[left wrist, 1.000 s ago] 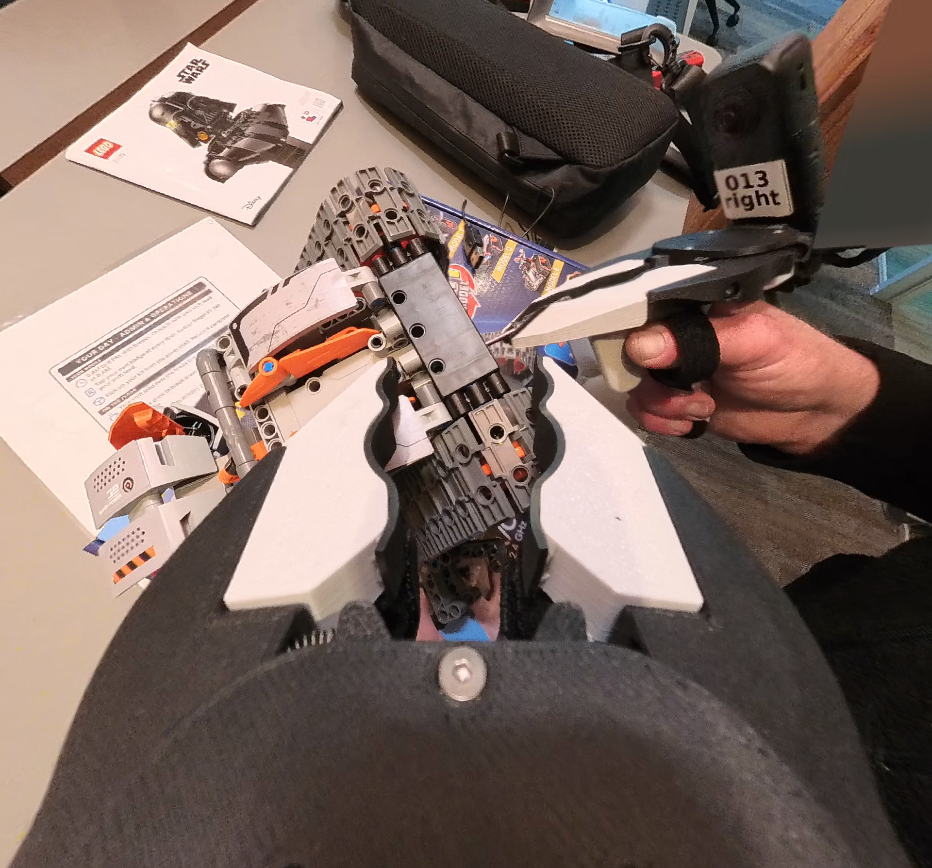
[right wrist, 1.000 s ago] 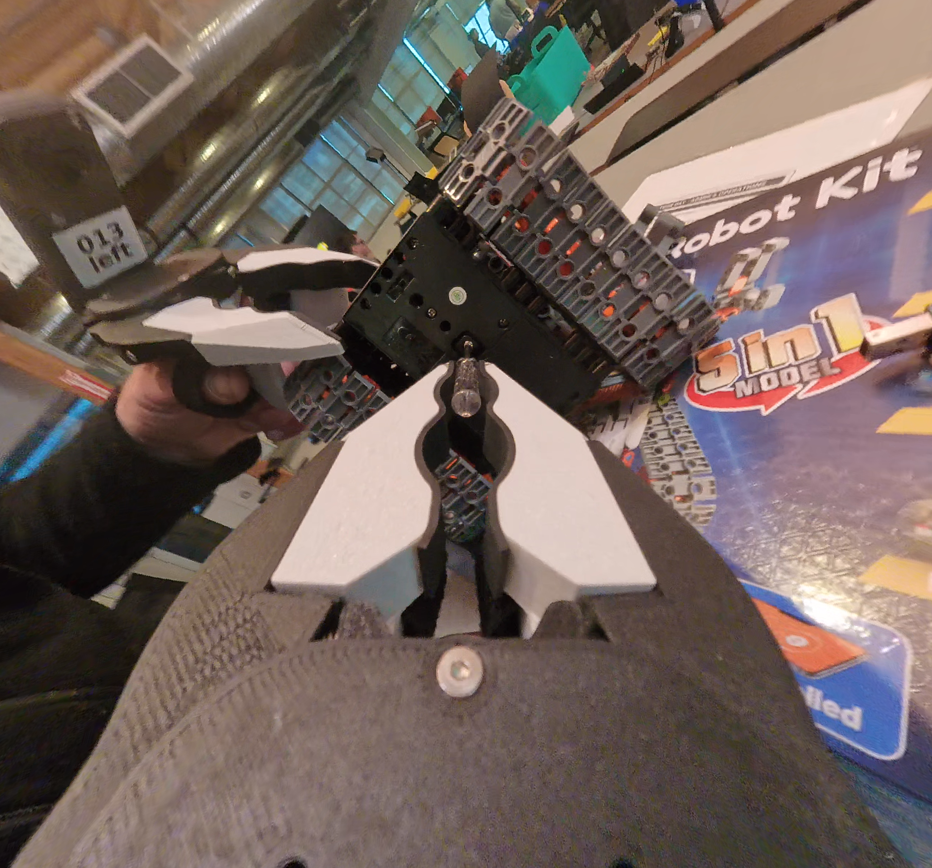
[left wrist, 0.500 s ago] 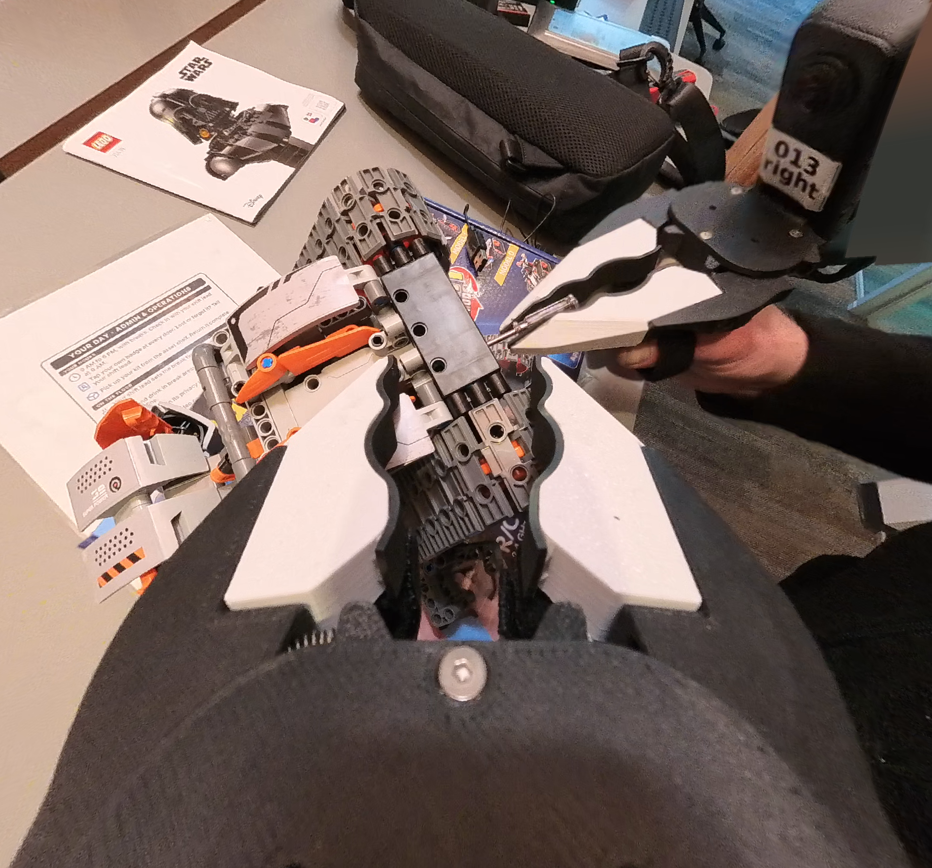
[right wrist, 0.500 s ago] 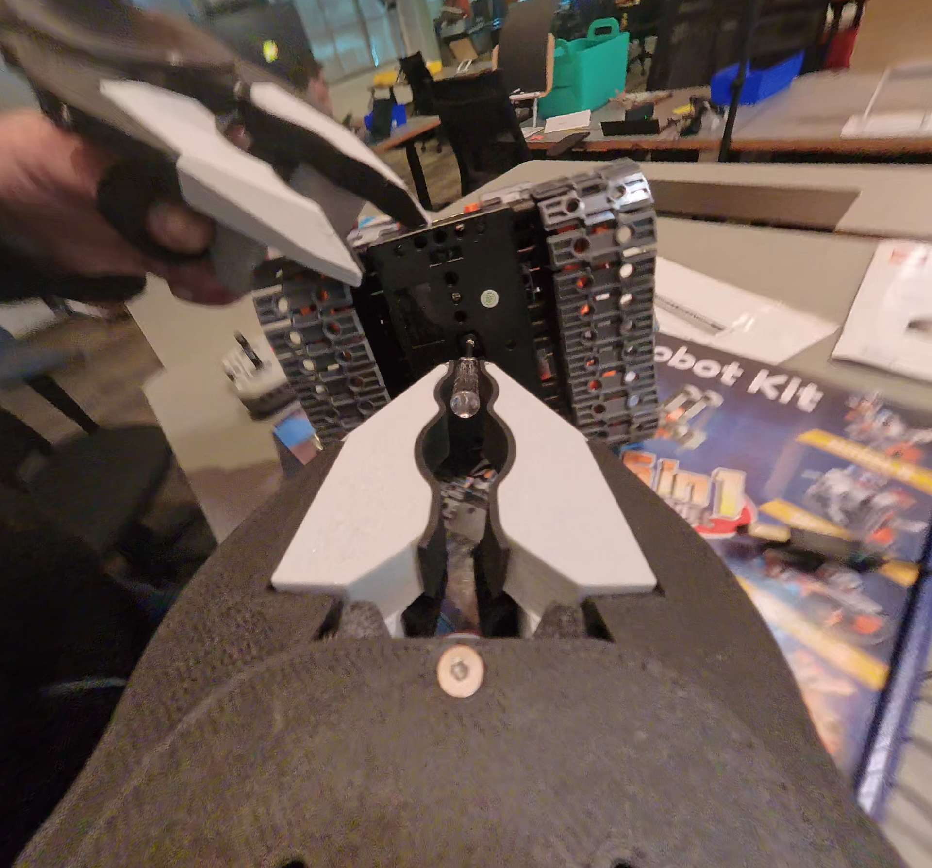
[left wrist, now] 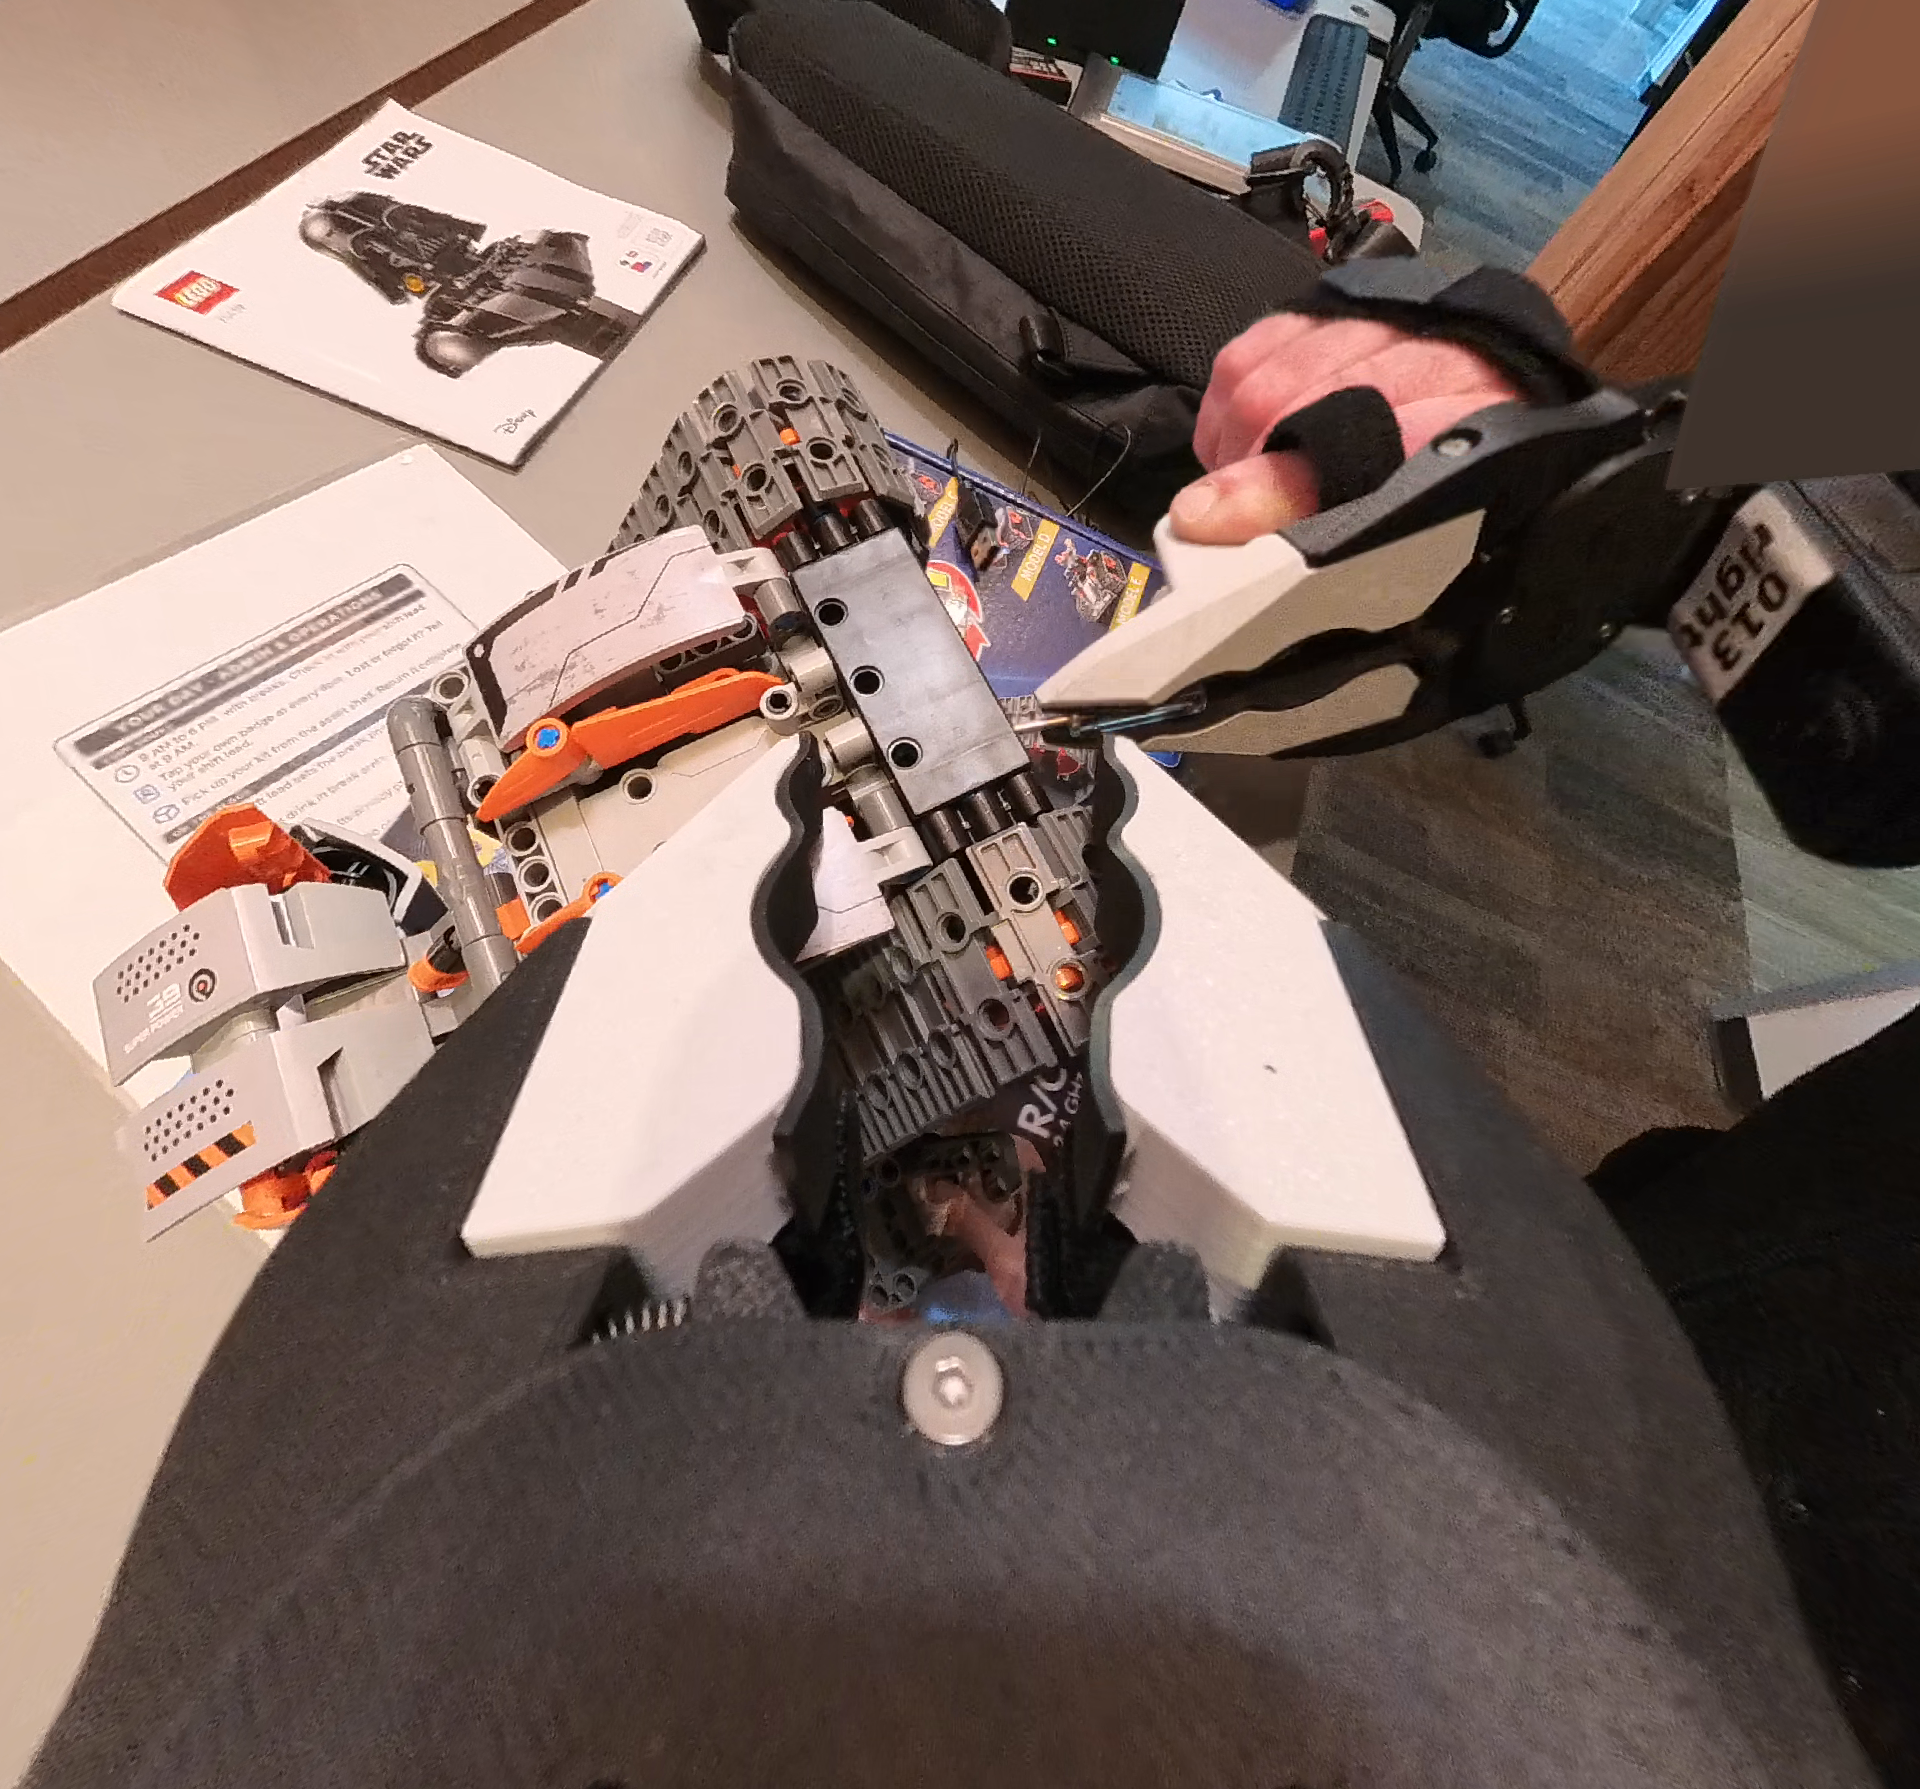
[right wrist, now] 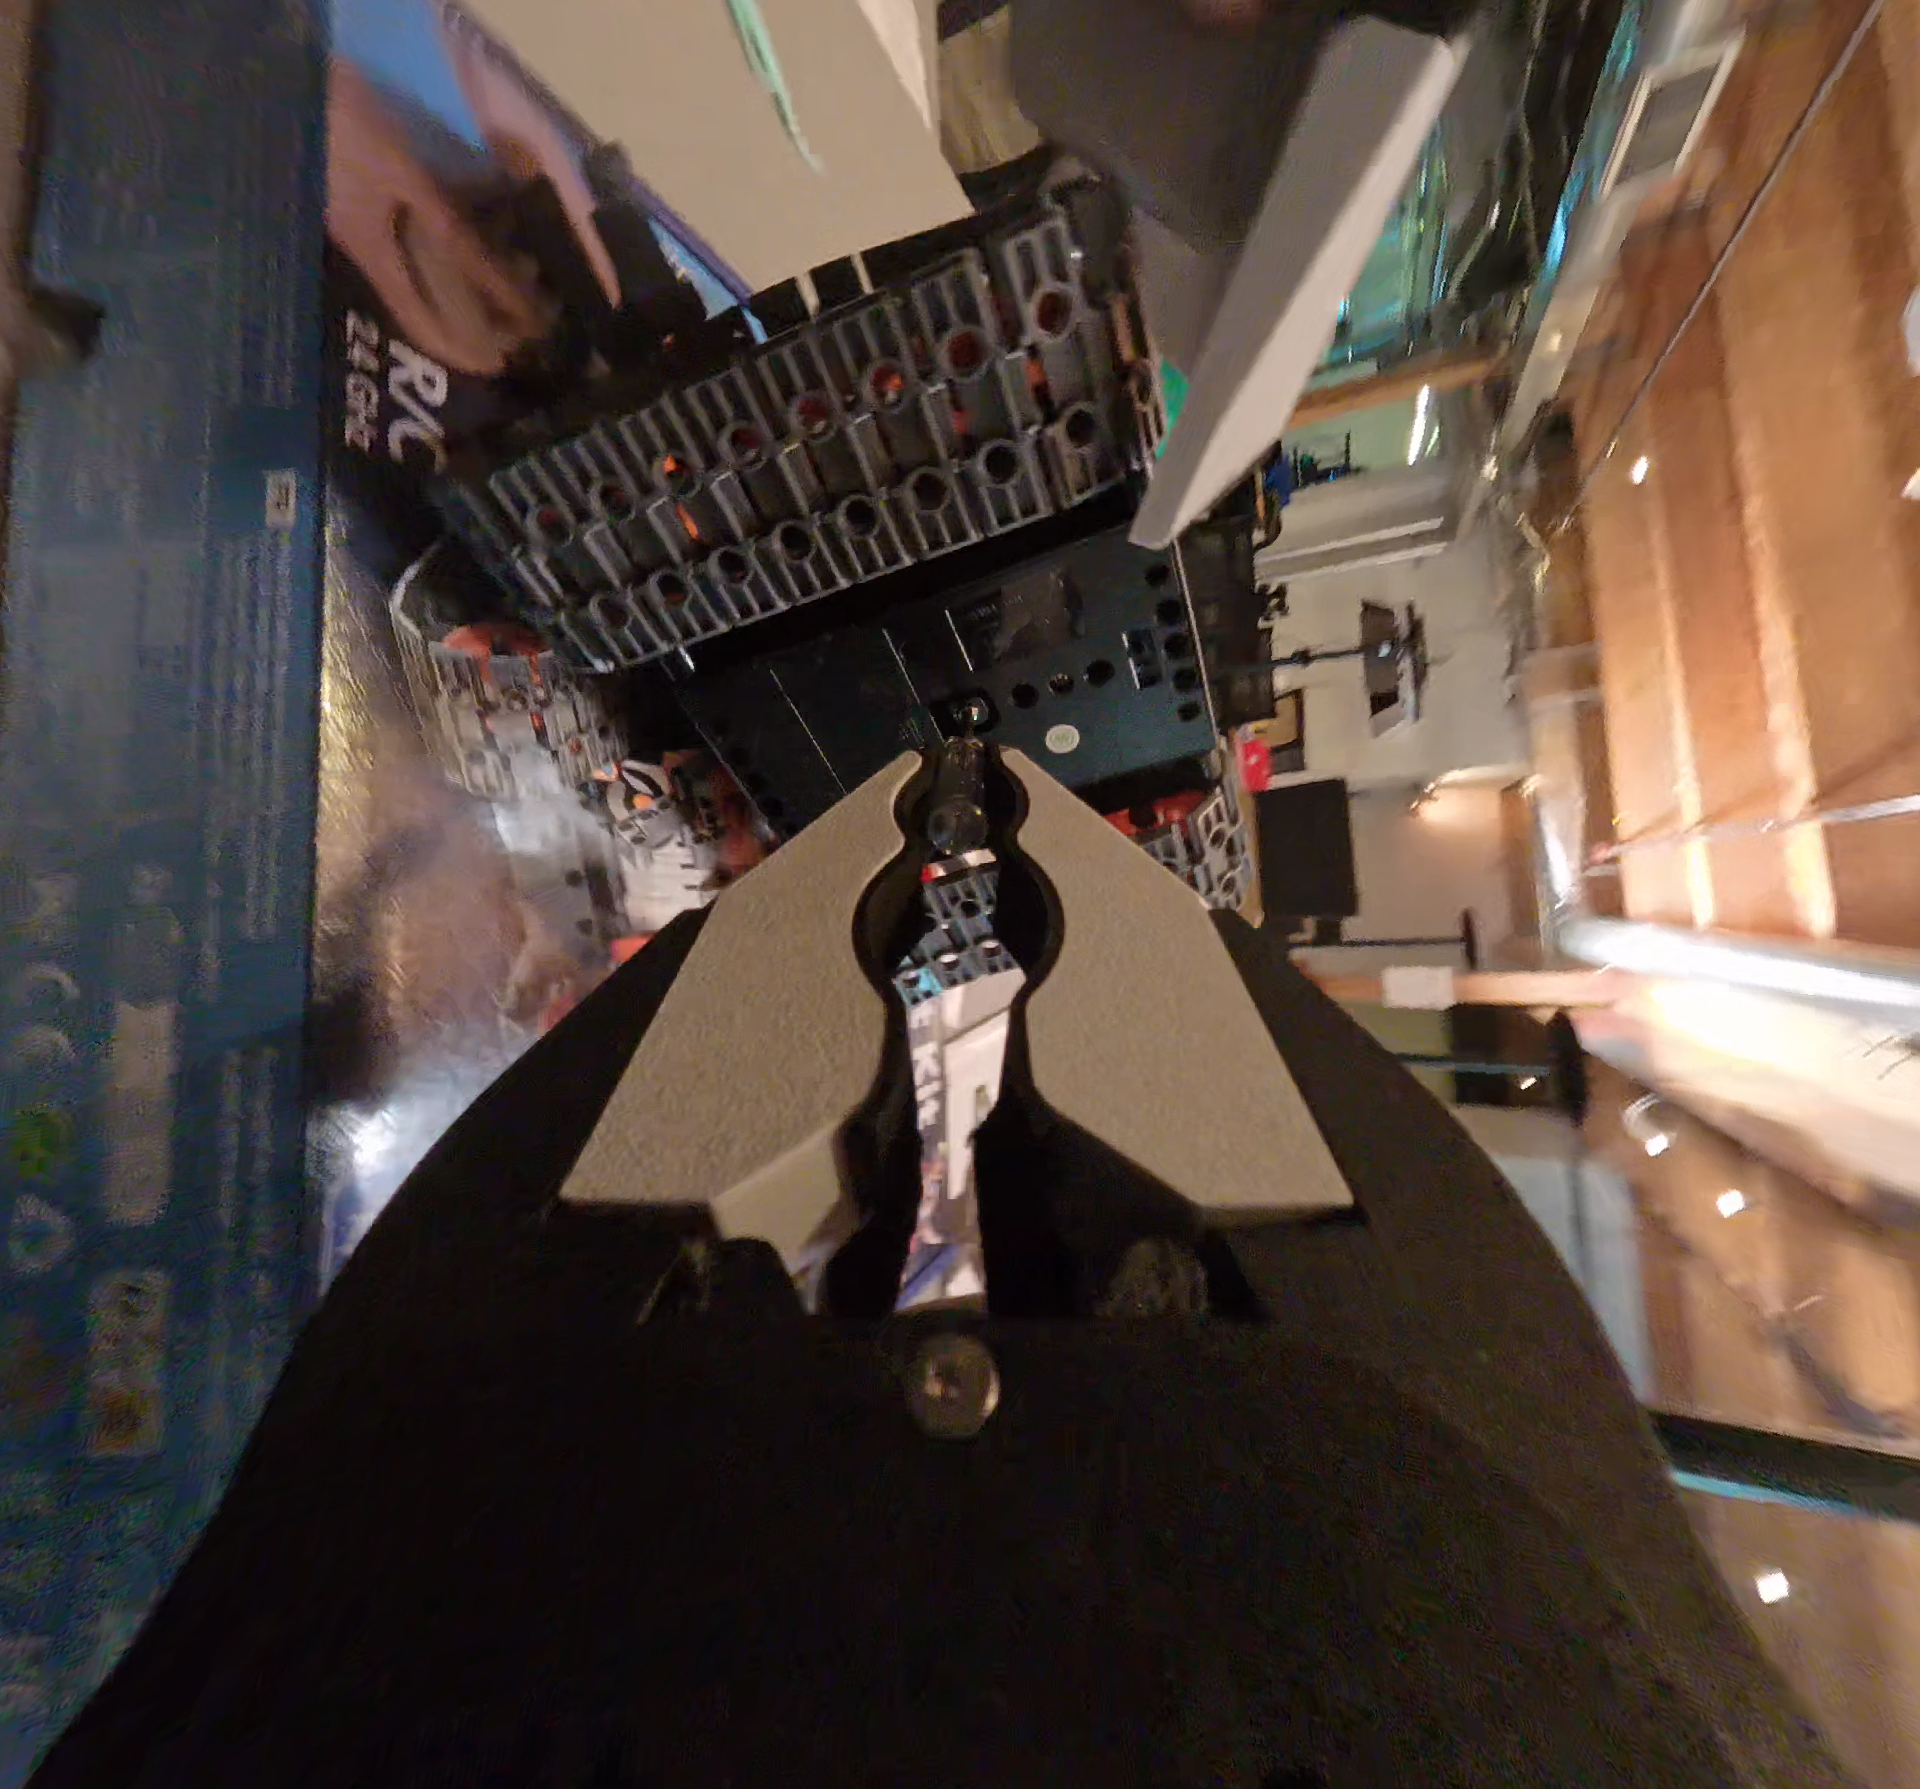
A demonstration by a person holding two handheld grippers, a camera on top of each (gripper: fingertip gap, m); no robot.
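My left gripper (left wrist: 951, 763) is shut on a grey tracked brick-built robot model (left wrist: 790, 451), gripping its track end, and holds it tilted over the table. The model has orange and white parts and a black box (left wrist: 894, 659) on its underside. My right gripper (right wrist: 961, 763) is shut on a small metal screwdriver (right wrist: 961, 794), whose tip touches the black box (right wrist: 1039, 690) beside the grey tracks (right wrist: 831, 451). In the left wrist view the right gripper (left wrist: 1049, 700) comes in from the right, rolled over. A left finger (right wrist: 1299, 285) shows in the right wrist view.
A blue kit box (left wrist: 1039, 576) lies under the model; it also shows in the right wrist view (right wrist: 166, 596). A printed sheet (left wrist: 208, 659) and a booklet (left wrist: 416, 274) lie at left. A long black bag (left wrist: 987, 181) lies behind. The table edge runs at right. The gap from one gripper's tips to the other's is roughly 5 cm.
My right gripper has rolled about its own axis with the screwdriver tip kept at the black box. My left gripper and the model have barely moved.
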